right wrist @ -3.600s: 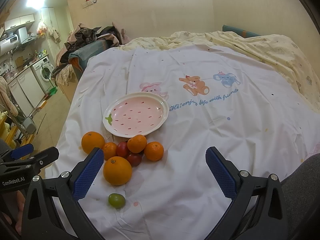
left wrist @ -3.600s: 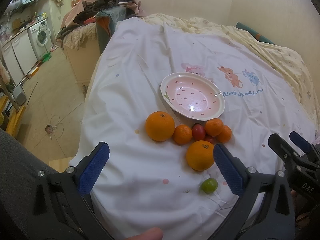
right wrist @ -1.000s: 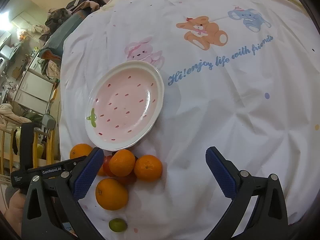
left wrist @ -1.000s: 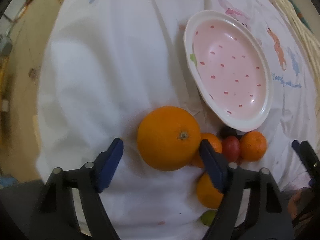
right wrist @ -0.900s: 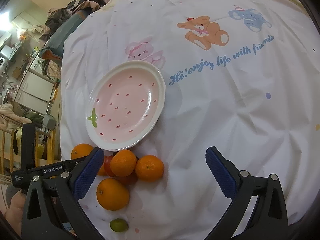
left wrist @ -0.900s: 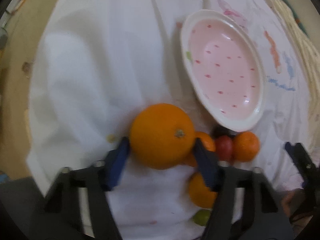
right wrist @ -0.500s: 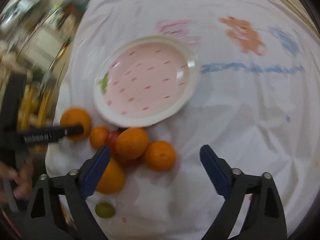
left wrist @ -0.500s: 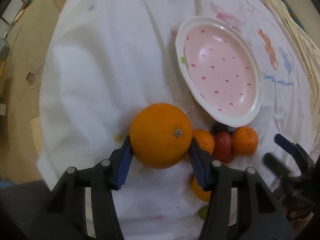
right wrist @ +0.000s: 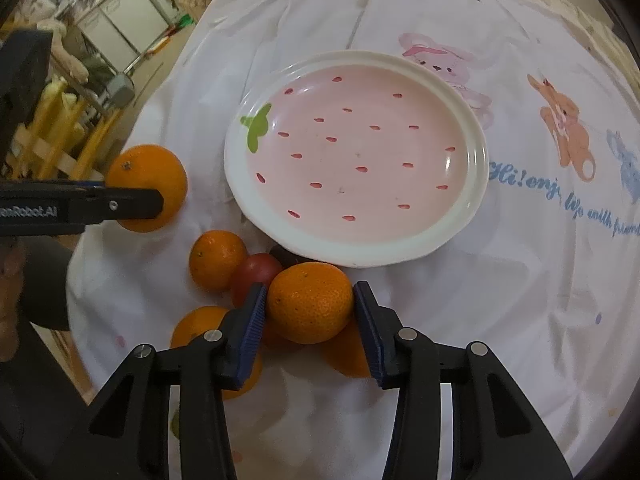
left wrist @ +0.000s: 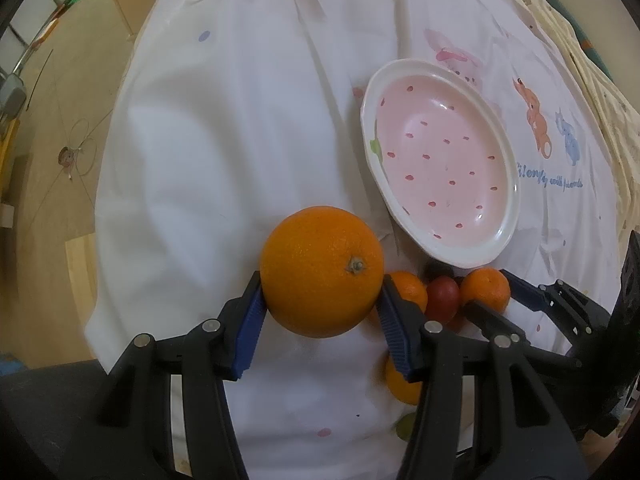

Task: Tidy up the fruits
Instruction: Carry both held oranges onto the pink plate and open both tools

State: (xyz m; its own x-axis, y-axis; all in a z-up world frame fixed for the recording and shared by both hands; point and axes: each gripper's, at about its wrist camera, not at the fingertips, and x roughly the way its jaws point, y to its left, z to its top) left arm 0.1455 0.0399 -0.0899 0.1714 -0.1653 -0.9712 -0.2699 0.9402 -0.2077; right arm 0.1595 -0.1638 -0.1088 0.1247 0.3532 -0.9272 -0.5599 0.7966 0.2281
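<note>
My left gripper (left wrist: 320,282) is shut on a large orange (left wrist: 322,272), which the blue pads press from both sides just left of the fruit pile. The same orange (right wrist: 148,184) shows at the left in the right wrist view, with a left finger across it. My right gripper (right wrist: 310,292) has its jaws closing on a small orange (right wrist: 310,302), and both pads touch its sides. A pink strawberry-print plate (right wrist: 360,256) with a white rim lies empty just beyond. On the sheet beside it lie a tangerine (right wrist: 218,260), a red tomato (right wrist: 256,270) and another orange (right wrist: 196,328).
All of it lies on a bed with a white cartoon-print sheet (right wrist: 540,280). A green lime (left wrist: 404,426) sits near the bed's front edge, half hidden by my left finger. The bed's left edge drops to a tan floor (left wrist: 52,140). A person's hand (right wrist: 10,280) shows at far left.
The left jaws closed on the large orange and keep hold of it. The right gripper rolled, moved left and down to the pile, and its wide-open jaws closed around a small orange.
</note>
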